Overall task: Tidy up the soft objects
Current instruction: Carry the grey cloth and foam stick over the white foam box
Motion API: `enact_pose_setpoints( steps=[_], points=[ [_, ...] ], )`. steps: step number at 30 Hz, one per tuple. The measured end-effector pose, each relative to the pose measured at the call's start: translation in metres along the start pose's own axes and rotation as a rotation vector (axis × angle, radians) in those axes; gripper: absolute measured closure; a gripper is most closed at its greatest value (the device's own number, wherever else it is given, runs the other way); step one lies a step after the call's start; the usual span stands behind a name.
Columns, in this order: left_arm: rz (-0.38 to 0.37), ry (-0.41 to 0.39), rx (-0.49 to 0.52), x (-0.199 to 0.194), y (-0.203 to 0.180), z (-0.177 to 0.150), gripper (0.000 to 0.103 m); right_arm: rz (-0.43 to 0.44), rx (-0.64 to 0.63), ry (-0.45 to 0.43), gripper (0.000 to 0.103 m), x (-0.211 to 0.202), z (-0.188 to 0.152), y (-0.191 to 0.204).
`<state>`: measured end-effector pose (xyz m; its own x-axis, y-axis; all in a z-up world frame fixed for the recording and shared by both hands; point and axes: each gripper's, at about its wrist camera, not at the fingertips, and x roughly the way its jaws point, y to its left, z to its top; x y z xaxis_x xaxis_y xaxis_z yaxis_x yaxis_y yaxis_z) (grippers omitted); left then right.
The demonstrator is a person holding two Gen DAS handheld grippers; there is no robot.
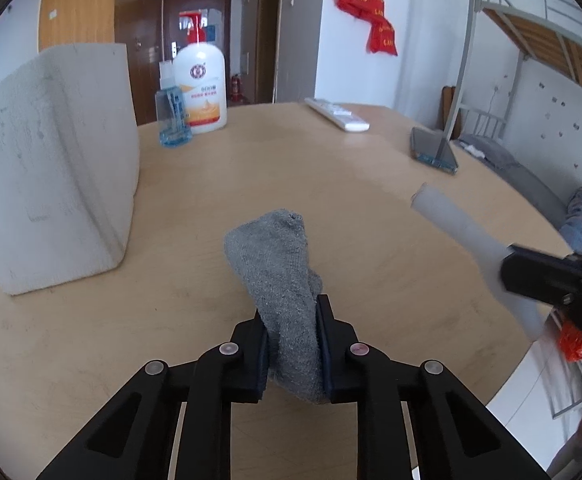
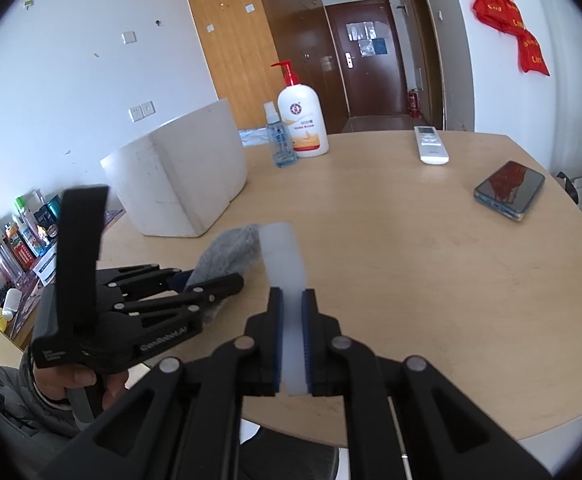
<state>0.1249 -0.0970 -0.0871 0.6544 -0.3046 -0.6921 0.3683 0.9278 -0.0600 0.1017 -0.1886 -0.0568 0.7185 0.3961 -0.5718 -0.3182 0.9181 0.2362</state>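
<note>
The left gripper (image 1: pixel 291 344) pinches a fuzzy grey knit sock (image 1: pixel 279 276) between its jaws; the right gripper (image 2: pixel 291 344) clamps a smooth, flat, translucent white strip (image 2: pixel 287 280).

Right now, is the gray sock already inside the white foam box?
No: the gray sock is clamped in the left gripper above the table, to the right of the white foam box.

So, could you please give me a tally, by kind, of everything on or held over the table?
Soft items held: 2, grey sock in the left hand-held gripper, white strip in the right hand-held gripper
Bottles: 2, pump bottle, spray bottle
Electronics: 2, remote, phone
White bin: 1
Total: 7
</note>
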Motion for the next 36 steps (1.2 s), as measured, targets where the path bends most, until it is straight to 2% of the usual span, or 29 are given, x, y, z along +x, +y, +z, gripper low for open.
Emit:
enact_pose_setpoints(
  steps=[9, 18, 28, 36],
  points=[
    [0.004, -0.073, 0.009, -0.025, 0.003, 0.009, 0.082, 0.019, 0.0, -0.025, 0.092, -0.003, 0.006, 0.007],
    [0.01, -0.174, 0.027, -0.067, 0.005, 0.022, 0.082, 0.043, -0.035, -0.08, 0.092, -0.018, 0.017, 0.026],
    [0.058, -0.288, 0.046, -0.12, 0.009, 0.026, 0.082, 0.088, -0.085, -0.16, 0.092, -0.036, 0.035, 0.052],
    [0.112, -0.362, 0.026, -0.158, 0.023, 0.024, 0.082, 0.129, -0.13, -0.189, 0.092, -0.039, 0.043, 0.077]
  ],
)
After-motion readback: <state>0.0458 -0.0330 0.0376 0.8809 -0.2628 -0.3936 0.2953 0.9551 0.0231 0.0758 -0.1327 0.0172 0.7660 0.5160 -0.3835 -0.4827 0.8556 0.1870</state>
